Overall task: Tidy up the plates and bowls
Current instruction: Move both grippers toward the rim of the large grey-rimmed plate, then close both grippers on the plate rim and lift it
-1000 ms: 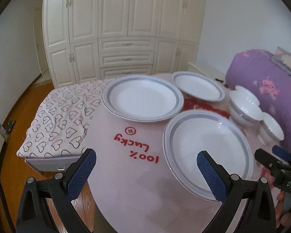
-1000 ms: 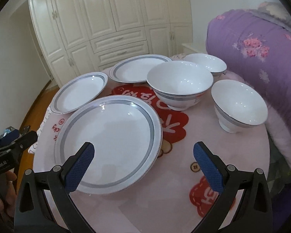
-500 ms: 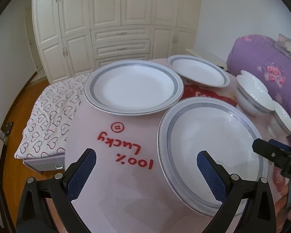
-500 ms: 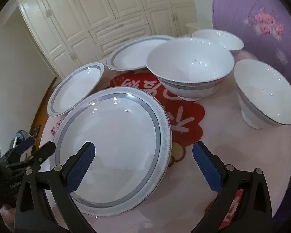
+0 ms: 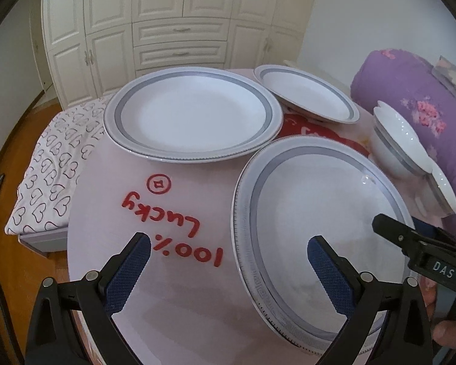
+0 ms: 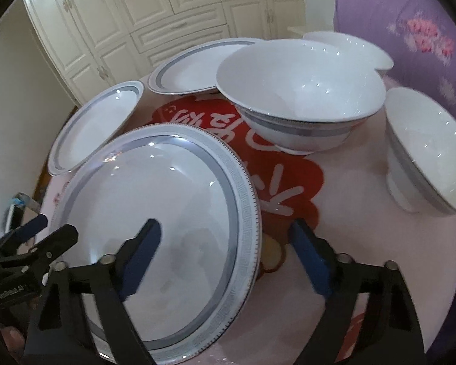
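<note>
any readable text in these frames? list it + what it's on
"100% Lucky": red, on the pink tablecloth, upside down in the left wrist view.
"DAS": on the right gripper.
"GenRobot.AI": on the left gripper.
White characters on the red patch: unreadable.

red "100% lucky" marks the desk cover (image 5: 179, 237); "das" shows on the right gripper (image 5: 443, 273).

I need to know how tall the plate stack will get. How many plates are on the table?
3: the near plate by both grippers, a far-left plate, and a far plate behind the big bowl, which may hide others.
</note>
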`<action>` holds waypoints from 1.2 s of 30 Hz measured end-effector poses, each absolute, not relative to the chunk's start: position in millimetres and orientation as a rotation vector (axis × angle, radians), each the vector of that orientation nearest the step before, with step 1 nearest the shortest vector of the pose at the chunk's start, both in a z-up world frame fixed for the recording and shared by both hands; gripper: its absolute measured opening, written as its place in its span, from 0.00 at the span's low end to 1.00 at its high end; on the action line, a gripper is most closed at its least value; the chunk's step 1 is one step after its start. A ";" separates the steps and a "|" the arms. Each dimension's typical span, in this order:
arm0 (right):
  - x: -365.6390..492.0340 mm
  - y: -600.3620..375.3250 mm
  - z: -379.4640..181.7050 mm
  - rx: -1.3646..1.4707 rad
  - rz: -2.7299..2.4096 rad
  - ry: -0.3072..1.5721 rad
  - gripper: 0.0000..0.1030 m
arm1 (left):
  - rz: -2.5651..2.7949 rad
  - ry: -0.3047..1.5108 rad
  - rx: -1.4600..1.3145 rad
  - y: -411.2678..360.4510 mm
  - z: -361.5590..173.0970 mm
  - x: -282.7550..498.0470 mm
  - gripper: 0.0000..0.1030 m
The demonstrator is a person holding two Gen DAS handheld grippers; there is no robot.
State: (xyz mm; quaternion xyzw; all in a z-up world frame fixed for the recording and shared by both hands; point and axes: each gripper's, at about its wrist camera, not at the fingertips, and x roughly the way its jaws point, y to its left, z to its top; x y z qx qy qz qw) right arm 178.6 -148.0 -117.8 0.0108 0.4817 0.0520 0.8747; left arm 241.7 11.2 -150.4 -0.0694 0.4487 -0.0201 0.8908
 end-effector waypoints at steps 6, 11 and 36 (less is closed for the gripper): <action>180.2 -150.5 -117.3 0.009 0.072 0.990 0.91 | -0.033 0.937 -0.140 11.4 -154.3 243.3 0.98; 181.7 -148.0 -121.3 -0.004 0.062 1.018 1.00 | -0.028 0.941 -0.127 9.6 -156.9 244.2 0.98; 173.6 -156.8 -109.8 0.090 0.127 1.000 0.27 | -0.119 0.952 -0.178 9.4 -149.7 246.2 0.22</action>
